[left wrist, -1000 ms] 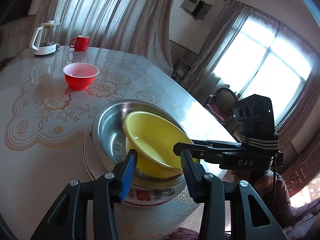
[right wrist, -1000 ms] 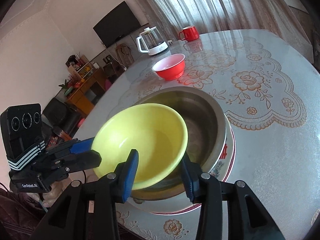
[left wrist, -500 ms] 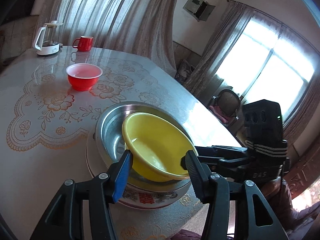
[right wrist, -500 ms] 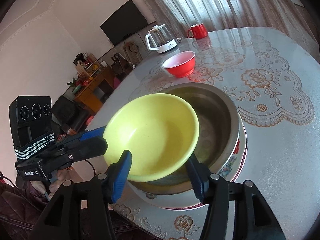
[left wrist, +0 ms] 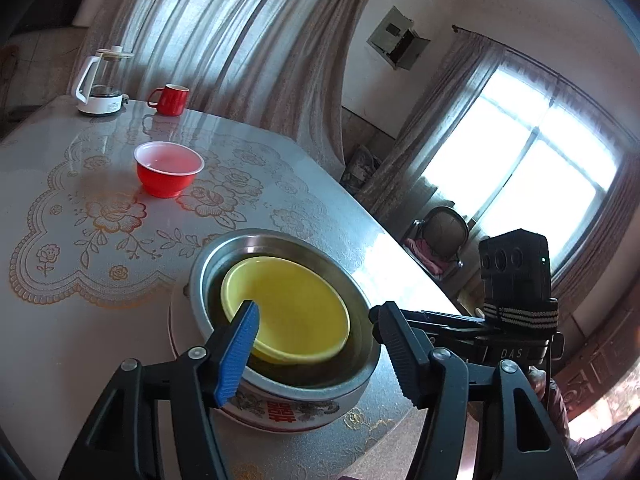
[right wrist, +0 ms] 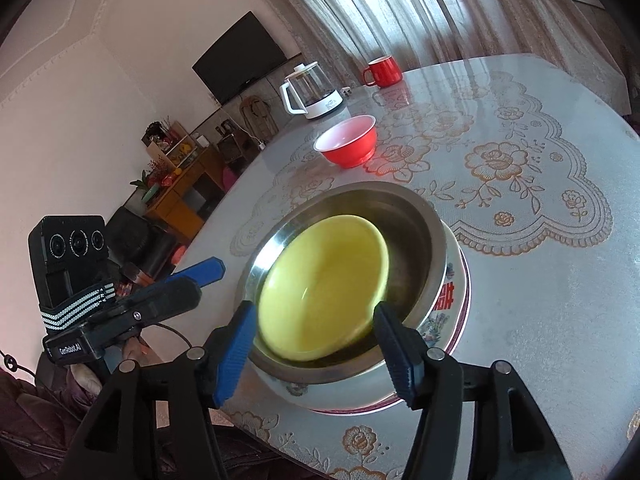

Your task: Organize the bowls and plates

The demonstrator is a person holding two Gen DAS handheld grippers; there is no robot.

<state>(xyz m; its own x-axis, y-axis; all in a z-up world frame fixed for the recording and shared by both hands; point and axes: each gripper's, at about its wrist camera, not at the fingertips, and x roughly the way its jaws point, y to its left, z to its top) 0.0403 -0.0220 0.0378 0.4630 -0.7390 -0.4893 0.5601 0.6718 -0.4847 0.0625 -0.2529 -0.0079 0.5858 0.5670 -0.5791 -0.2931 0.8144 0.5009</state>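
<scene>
- Yellow bowl [left wrist: 288,312] down inside the steel basin [left wrist: 216,248], slightly blurred, likely settling; nested on the patterned plate [left wrist: 276,414] underneath.
- Left gripper [left wrist: 316,344] opening, pads clear of the yellow rim on both sides, nothing pinched.
- Right gripper [right wrist: 314,338] opening too, straddling the near rim of the yellow bowl, no pressure visible on it.
- Seen from the right wrist, left gripper [right wrist: 200,276] just beside the basin, off its rim, jaws apart.
- Best now, by judgement: finish spreading fully before pulling back, so no pad drags the yellow bowl up the steel wall.
- Draw both tools straight away from the basin, rising a little, avoiding a knock on its rim; stack sits near the table [left wrist: 60,320] edge, so a sideways shove looks risky.
- Wait for the yellow bowl to stop rocking; check for level seating, not propped on the basin's slope.
- Red bowl [left wrist: 169,174] well beyond the basin, alone on the lace pattern; probably next for the stack.
- Red mug [left wrist: 170,99] and kettle [left wrist: 102,84] farther past the red bowl, out of the way.
</scene>
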